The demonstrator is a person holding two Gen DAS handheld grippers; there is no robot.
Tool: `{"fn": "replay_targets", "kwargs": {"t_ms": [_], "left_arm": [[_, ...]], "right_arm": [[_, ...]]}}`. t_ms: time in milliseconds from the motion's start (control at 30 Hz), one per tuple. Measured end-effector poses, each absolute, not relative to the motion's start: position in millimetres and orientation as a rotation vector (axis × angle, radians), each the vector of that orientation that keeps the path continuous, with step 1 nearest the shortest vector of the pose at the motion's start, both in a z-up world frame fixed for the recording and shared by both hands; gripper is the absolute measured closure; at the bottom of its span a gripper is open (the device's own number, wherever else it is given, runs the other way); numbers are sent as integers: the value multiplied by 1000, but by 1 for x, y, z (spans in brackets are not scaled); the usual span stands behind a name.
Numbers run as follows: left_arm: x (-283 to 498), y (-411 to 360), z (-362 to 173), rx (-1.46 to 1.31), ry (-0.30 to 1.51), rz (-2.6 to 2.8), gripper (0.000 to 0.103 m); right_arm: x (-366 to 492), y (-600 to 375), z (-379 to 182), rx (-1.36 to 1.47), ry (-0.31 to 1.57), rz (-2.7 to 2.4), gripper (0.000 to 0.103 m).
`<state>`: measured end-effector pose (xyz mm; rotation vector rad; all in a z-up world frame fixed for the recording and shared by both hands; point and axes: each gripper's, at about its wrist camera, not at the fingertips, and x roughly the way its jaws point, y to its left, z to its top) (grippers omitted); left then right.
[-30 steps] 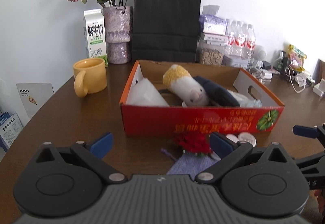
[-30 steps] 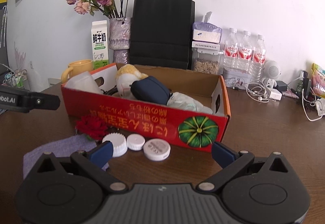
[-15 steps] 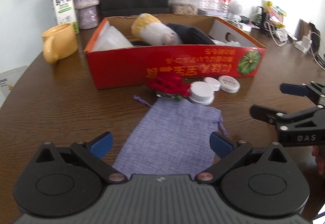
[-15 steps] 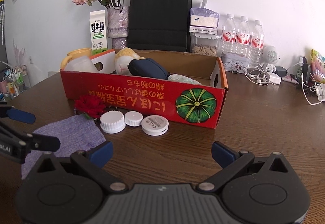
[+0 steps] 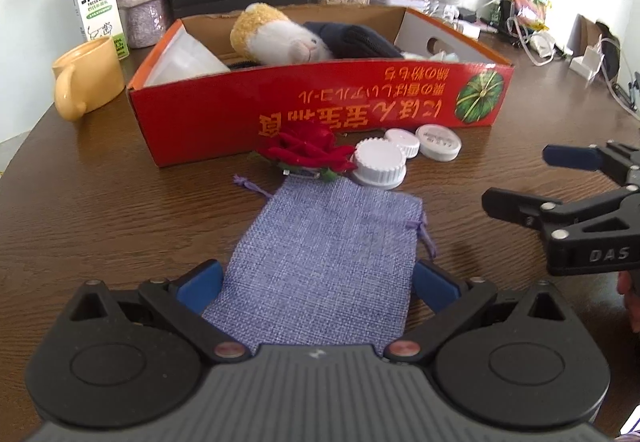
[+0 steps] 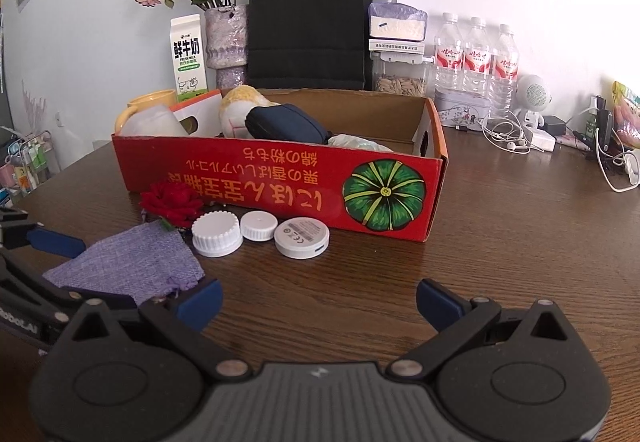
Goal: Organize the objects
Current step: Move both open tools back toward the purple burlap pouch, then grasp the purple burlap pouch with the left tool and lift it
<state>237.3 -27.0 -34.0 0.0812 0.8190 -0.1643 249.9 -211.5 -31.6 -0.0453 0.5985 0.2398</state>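
Over purple pouch (image 5: 328,266), left tool (image 5: 318,282) lowered, seemingly astride, spread wide

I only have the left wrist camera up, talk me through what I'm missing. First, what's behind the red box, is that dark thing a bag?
Observer: Yes. The right wrist view shows a black paper bag with rope handles, standing upright against the wall behind the red box.
Operator: How many water bottles are back there? They're washed out for me.
Observer: Three, side by side, right of the bag.
Operator: And my right gripper, is anything between its fingers?
Observer: No. The right gripper is open over bare table; the white caps lie ahead of it, untouched.
Operator: And the left one?
Observer: The left gripper is open, with the purple pouch lying flat between its fingers.
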Motion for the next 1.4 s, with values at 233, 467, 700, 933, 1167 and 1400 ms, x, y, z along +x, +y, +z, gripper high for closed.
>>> {"fn": "replay_targets", "kwargs": {"t_ms": [233,467,700,933,1167,1400], "left_arm": [[239,-29,-36,75,791,-158,0],[232,-33,-35,78,748,-161,18],[223,-23,-24,22,708,-152,74],[204,-2,5,-33,604,-131,77],[194,16,19,-72,562,-95,78],[187,24,18,-86,565,-76,79]], "right_arm": [[252,-212,-33,-45,611,240,0],[252,-212,-33,-43,618,240,0],[253,-212,-33,-43,620,240,0],[254,-213,-34,-39,631,239,0],[255,-213,-35,-38,631,232,0],[255,-211,-35,-47,635,224,0]]}}
